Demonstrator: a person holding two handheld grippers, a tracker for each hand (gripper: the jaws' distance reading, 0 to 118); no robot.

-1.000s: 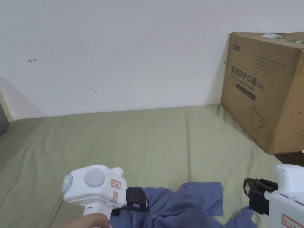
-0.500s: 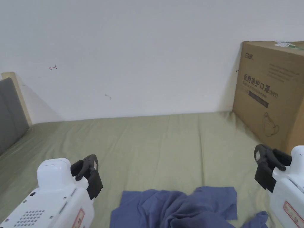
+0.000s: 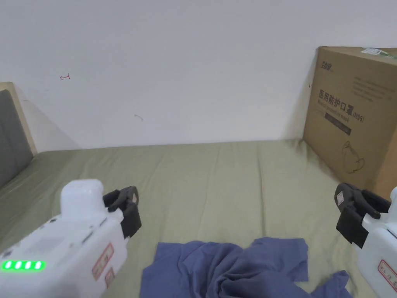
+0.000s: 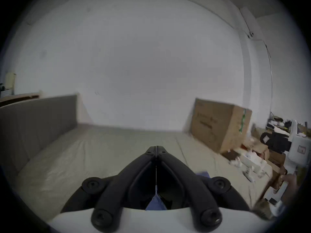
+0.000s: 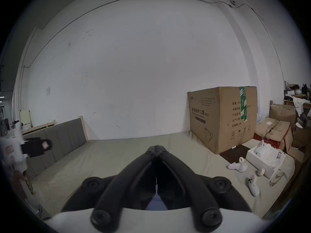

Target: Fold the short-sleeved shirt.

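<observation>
Two white handheld grippers hover over the bed, one on each side of a crumpled blue short-sleeved shirt (image 3: 232, 267) that lies in a heap on the olive-green sheet (image 3: 217, 182), near the front edge of the mattress. The left gripper (image 3: 130, 209) is held above the sheet, just left of the shirt and not touching it; in the left gripper view its black jaws meet tip to tip with nothing between them. The right gripper (image 3: 349, 211) is raised off to the right of the shirt, its jaws likewise pressed together and empty. A large cardboard box (image 3: 356, 112) stands on the bed against the white wall (image 3: 174, 70). A grey padded headboard (image 3: 11, 139) lines the left side.
</observation>
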